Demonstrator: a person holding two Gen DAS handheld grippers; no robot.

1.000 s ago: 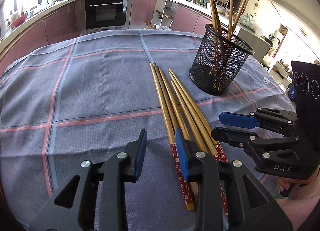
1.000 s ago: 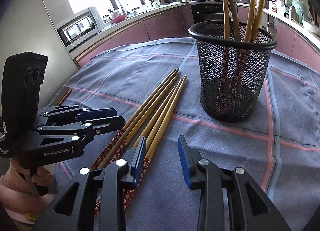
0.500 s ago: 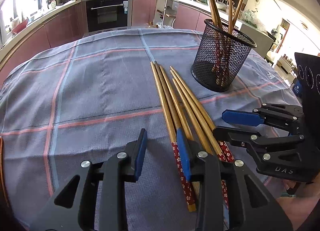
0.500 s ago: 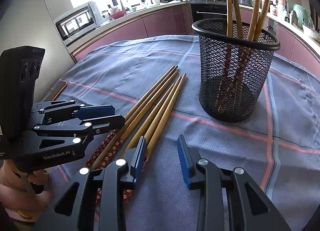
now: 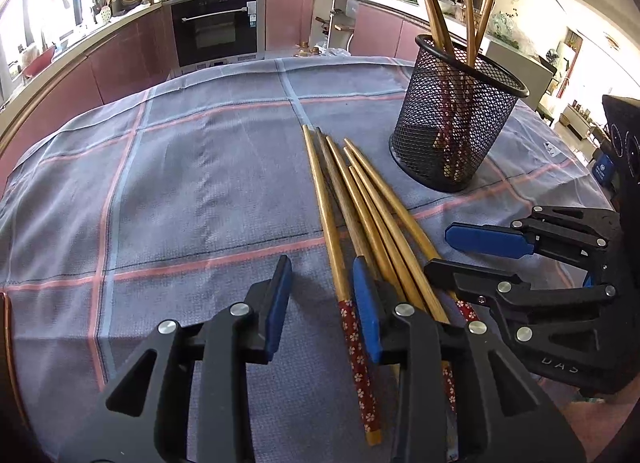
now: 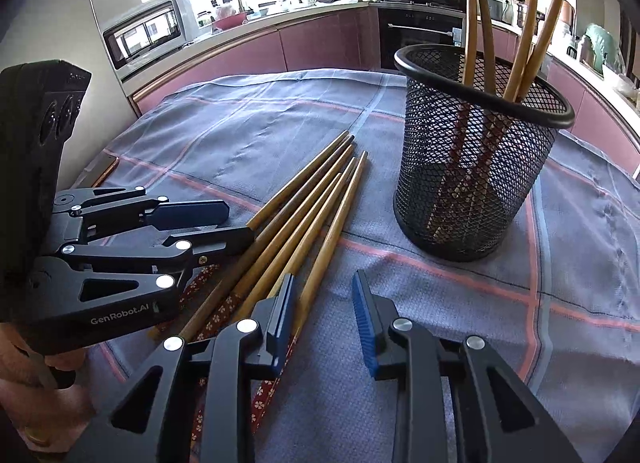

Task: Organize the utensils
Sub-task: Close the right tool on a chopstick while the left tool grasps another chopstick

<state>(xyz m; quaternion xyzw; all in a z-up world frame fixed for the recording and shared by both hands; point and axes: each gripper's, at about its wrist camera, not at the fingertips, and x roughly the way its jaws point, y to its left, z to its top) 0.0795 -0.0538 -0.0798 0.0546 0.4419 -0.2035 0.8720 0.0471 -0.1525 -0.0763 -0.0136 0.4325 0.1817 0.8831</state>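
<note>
The loose chopsticks [image 5: 362,219] lay side by side on the tablecloth [image 5: 192,183], near the mesh cup [image 5: 452,131], which already held a few. The left gripper [image 5: 322,311] hovered over their patterned ends, jaws spread, pinching nothing. The right gripper [image 6: 324,319] was closing its jaws beside them, nothing between.

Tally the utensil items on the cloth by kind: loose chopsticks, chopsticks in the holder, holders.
Loose chopsticks on the cloth: 6
Chopsticks standing in the holder: 4
Black mesh holder: 1
Total: 11
</note>
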